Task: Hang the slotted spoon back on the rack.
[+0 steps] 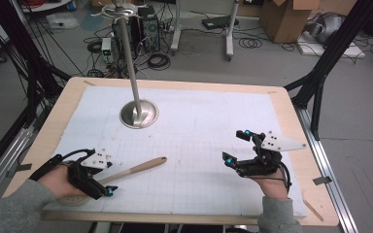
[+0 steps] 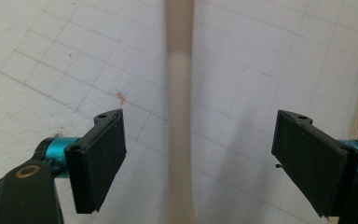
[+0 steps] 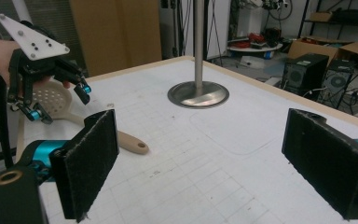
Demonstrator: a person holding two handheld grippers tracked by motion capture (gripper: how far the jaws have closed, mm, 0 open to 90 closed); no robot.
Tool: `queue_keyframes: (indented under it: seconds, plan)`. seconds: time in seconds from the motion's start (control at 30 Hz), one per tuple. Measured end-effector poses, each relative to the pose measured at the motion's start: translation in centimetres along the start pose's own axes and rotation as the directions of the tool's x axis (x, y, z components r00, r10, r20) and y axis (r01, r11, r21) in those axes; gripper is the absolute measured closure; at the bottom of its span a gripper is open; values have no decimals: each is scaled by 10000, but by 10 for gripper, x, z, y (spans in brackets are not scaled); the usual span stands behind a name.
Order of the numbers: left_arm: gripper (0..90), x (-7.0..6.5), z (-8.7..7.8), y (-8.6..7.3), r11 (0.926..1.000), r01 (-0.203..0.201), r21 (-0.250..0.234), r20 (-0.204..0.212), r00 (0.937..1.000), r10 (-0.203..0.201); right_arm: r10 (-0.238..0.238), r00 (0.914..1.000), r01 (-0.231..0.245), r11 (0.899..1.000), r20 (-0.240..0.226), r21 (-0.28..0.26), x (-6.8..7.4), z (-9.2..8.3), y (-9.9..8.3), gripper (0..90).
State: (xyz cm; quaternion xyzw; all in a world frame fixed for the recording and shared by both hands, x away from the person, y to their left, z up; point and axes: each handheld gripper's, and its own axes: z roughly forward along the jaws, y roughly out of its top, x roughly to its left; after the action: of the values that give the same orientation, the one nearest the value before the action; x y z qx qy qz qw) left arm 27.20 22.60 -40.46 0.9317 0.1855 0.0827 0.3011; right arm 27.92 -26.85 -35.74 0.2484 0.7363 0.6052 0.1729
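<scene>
The slotted spoon (image 1: 126, 172) is lying flat on the white gridded mat (image 1: 199, 145), its pale handle running straight up between the jaws of the left gripper (image 2: 198, 158), which are standing spread wide and clear of it on both sides. The right gripper (image 3: 200, 163) is hovering well apart, jaws spread on nothing. Beyond both, a steel pole stand (image 1: 138, 112) is standing on the wooden table (image 1: 291, 111), with cables and cardboard boxes (image 1: 286, 17) cluttering the floor behind.
</scene>
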Motion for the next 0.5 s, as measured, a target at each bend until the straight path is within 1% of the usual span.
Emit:
queue_keyframes:
  seconds: [0.03,0.07,0.1,0.2,0.27,0.3,0.33,0.4,0.5]
  plan:
    - [182,0,1,0,9999,-114,43,-4,9999,114,47,10000,-47,10000,24,26,0,0,0,98]
    - [186,0,1,-1,9998,-151,87,-4,9999,151,-14,10000,14,10000,12,3,0,0,0,98]
    - [195,-1,3,-1,9999,-125,119,34,9999,125,24,10000,-24,10000,1,25,0,0,0,98]
    - [221,-1,5,-1,9988,-312,384,104,9995,308,16,10000,-16,10000,-2,29,1,1,0,98]
    - [227,0,7,-1,9982,-286,532,174,9995,277,-19,10000,19,10000,4,11,1,1,0,98]
    - [230,0,8,-2,9982,-262,545,148,9996,254,38,10000,-38,10000,9,44,1,0,0,98]
    - [231,1,8,-2,9975,-227,662,243,9995,211,33,10000,-33,10000,-1,18,1,0,0,98]
    - [243,3,10,-2,9967,-128,807,335,9994,101,22,10000,-22,10000,-14,13,1,0,0,98]
    - [268,5,13,-3,9943,75,1067,314,9994,-109,26,10000,-26,10000,-24,27,0,0,0,98]
